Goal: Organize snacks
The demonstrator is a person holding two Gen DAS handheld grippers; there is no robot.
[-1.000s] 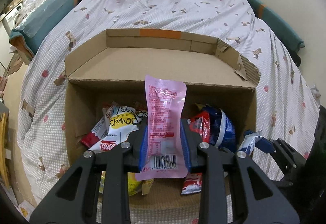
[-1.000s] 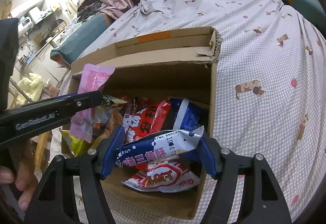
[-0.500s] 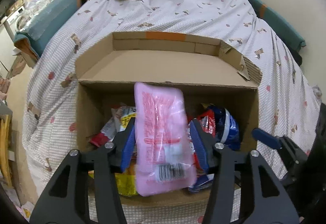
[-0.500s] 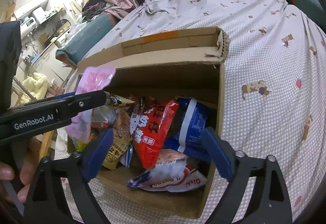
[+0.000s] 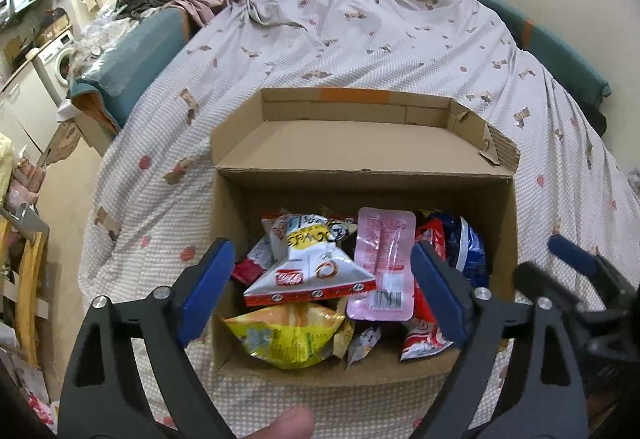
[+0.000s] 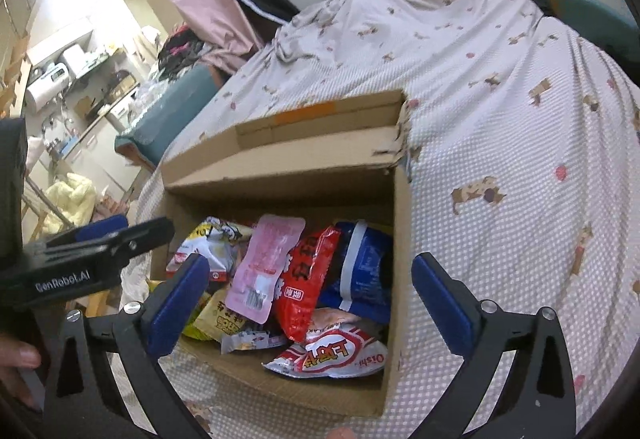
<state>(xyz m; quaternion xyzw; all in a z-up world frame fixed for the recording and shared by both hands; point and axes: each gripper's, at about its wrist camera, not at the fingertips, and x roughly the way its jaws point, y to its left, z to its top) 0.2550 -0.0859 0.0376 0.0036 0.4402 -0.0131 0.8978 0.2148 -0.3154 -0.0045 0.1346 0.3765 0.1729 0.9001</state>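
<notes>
An open cardboard box (image 5: pixel 360 143) (image 6: pixel 280 167) stands on the bed, full of snack packets. A pink packet (image 5: pixel 384 259) (image 6: pixel 266 263) lies loose on the pile, beside a white and yellow bag (image 5: pixel 312 263), a yellow bag (image 5: pixel 288 335), a red bag (image 6: pixel 308 279) and a blue bag (image 6: pixel 364 271). My left gripper (image 5: pixel 320 267) hangs above the box's near side. Its jaws are opening and nothing is between them. My right gripper (image 6: pixel 312 271) hovers over the box's right half, jaws also opening and empty. A white and red packet (image 6: pixel 332 355) lies below it.
The box rests on a bed with a dotted, patterned sheet (image 5: pixel 360 39). A teal cushion (image 5: pixel 136 51) and piled clothes lie to the left, with a washing machine (image 5: pixel 60 63) and a wooden frame (image 5: pixel 28 279) beyond. A thumb (image 5: pixel 288 423) shows at the bottom edge.
The left gripper let go of the pink packet, which dropped onto the pile. The right gripper let go of a blue and white packet into the box. Both grippers rose and opened wide.
</notes>
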